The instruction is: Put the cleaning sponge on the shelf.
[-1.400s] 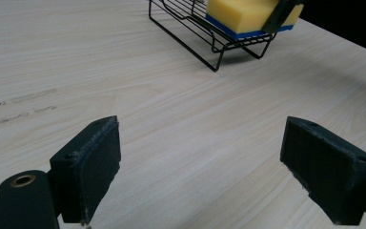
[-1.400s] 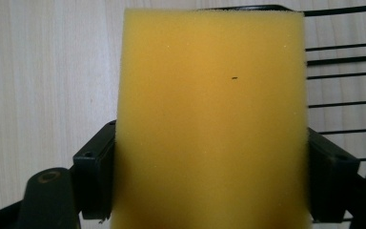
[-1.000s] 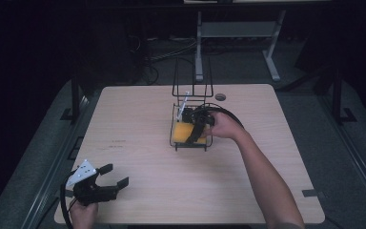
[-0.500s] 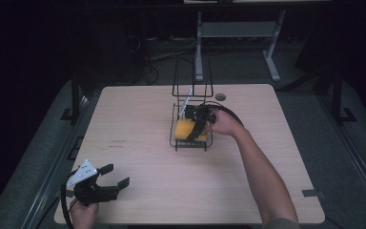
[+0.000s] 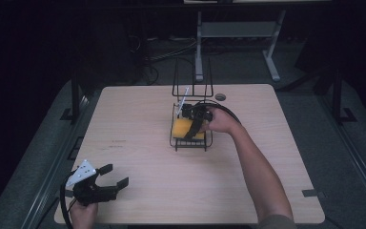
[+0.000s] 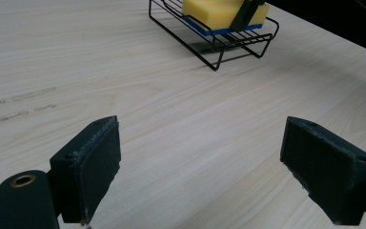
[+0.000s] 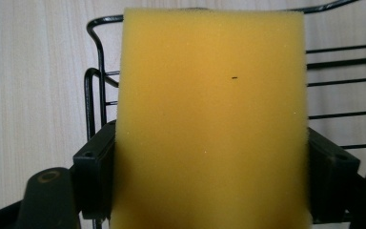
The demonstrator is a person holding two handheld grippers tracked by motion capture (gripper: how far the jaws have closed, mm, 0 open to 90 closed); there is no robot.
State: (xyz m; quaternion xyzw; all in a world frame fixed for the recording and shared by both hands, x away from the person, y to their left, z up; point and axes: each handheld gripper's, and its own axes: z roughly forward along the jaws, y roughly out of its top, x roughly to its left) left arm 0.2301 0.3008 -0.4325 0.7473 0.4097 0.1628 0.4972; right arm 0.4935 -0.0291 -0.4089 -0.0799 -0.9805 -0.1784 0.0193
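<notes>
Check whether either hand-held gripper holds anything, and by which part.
The right hand-held gripper clamps the sponge by its two side edges, over the rack. The left hand-held gripper is open and holds nothing.

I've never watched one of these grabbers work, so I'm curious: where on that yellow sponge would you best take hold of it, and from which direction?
Grip the sponge across its two long side edges, coming from above. It lies flat in the wire rack with its broad yellow face up and sides exposed, and the right gripper already clamps it that way.
</notes>
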